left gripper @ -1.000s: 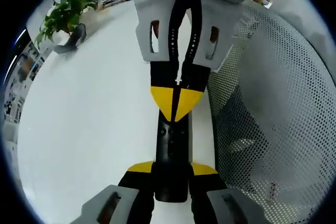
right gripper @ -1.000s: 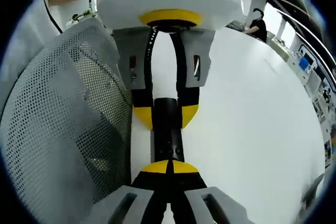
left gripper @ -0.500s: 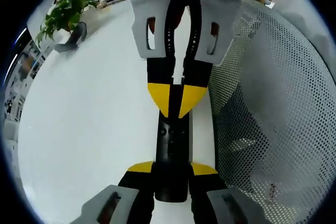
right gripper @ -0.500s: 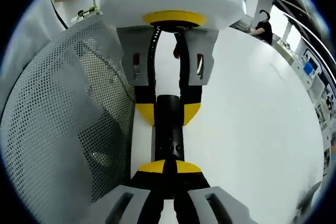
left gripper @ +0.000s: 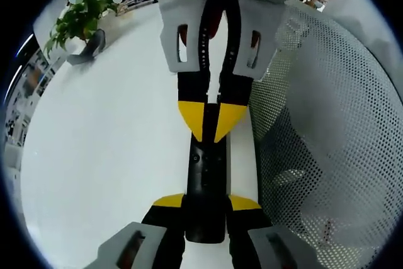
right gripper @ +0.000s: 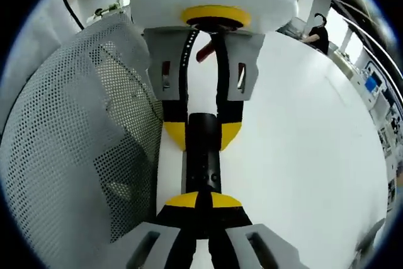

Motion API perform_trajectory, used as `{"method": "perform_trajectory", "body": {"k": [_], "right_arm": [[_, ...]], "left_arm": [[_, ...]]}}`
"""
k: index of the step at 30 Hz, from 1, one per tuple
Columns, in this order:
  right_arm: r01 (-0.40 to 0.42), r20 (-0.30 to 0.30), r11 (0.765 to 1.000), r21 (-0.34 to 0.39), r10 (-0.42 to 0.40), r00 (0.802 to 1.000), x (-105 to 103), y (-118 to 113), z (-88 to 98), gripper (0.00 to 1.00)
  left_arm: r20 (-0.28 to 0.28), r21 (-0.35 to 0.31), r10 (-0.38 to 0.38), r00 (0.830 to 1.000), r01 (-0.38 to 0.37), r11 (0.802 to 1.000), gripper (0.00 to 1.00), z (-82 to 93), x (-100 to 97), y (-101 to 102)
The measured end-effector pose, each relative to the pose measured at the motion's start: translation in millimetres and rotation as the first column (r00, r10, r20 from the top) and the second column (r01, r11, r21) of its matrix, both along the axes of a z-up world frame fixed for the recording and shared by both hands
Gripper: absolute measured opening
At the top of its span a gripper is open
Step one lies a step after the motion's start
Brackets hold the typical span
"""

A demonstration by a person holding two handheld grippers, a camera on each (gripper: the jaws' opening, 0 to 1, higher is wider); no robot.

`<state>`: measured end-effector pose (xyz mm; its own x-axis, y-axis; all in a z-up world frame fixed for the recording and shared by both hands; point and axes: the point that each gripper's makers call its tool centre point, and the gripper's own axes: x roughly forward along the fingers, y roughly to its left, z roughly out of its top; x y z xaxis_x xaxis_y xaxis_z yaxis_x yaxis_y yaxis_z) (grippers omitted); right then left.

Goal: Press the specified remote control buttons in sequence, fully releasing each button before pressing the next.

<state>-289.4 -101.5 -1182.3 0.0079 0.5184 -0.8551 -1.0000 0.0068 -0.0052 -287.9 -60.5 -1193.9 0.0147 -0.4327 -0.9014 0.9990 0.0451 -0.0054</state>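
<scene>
A slim black remote [left gripper: 206, 168] lies lengthwise above the white table [left gripper: 107, 155]. My left gripper [left gripper: 205, 203] is shut on its near end, yellow pads on either side. In the left gripper view my right gripper [left gripper: 211, 121] comes down from the top, its yellow tips shut together and resting on the remote's button face. In the right gripper view the right gripper [right gripper: 201, 200] shows the same shut tips against the remote [right gripper: 203, 163]. Beyond it the left gripper [right gripper: 203, 134] clamps the far end.
A grey perforated mesh chair back [left gripper: 327, 143] stands close beside the remote, also seen as the mesh [right gripper: 75, 143]. A potted plant [left gripper: 79, 14] sits at the table's far corner. A person [right gripper: 313, 26] is in the background, with shelves past the table edge.
Hardly anything: both views have shifted slightly. The right gripper's tips stay on the remote and the left keeps its hold.
</scene>
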Motion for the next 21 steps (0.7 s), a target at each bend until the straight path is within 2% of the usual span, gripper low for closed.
{"method": "perform_trajectory", "body": {"k": [5, 7, 9, 11, 14, 16, 19, 21], "right_arm": [[0.003, 0.009, 1.000, -0.024, -0.003, 1.000, 0, -5, -0.5, 0.04], [0.018, 0.019, 0.999, -0.028, -0.018, 1.000, 2, -9, -0.9, 0.09], [0.043, -0.024, 0.999, -0.016, -0.044, 0.999, 0, -12, -1.4, 0.07], [0.036, -0.001, 0.999, -0.013, -0.036, 0.999, 1, -10, -1.3, 0.07], [-0.062, 0.073, 0.997, -0.045, 0.065, 0.995, -2, -7, -0.7, 0.05], [-0.037, 0.060, 0.999, -0.035, 0.039, 0.997, -2, -8, -0.6, 0.04], [0.002, 0.009, 1.000, -0.008, -0.002, 1.000, 0, -8, -0.6, 0.04], [-0.015, -0.004, 1.000, -0.014, 0.015, 1.000, 1, -7, -0.5, 0.04]], "left_arm": [[-0.003, -0.019, 0.007, 1.000, -0.007, 1.000, 0.24, 0.1, 0.0, 0], [-0.003, -0.021, 0.010, 1.000, -0.010, 1.000, 0.24, 0.0, -0.1, 0], [-0.003, -0.022, 0.011, 1.000, -0.011, 1.000, 0.24, 0.0, -0.1, 0], [-0.004, -0.026, 0.010, 1.000, -0.010, 1.000, 0.24, 0.1, -0.1, 0], [-0.005, -0.027, 0.011, 1.000, -0.011, 1.000, 0.24, 0.0, -0.1, 0], [-0.005, -0.027, 0.013, 1.000, -0.013, 1.000, 0.24, -0.6, 0.4, 0], [-0.004, -0.026, 0.012, 1.000, -0.013, 1.000, 0.24, -1.3, 0.8, 0], [-0.004, -0.025, 0.008, 1.000, -0.008, 1.000, 0.24, -1.8, 1.1, 0]]}}
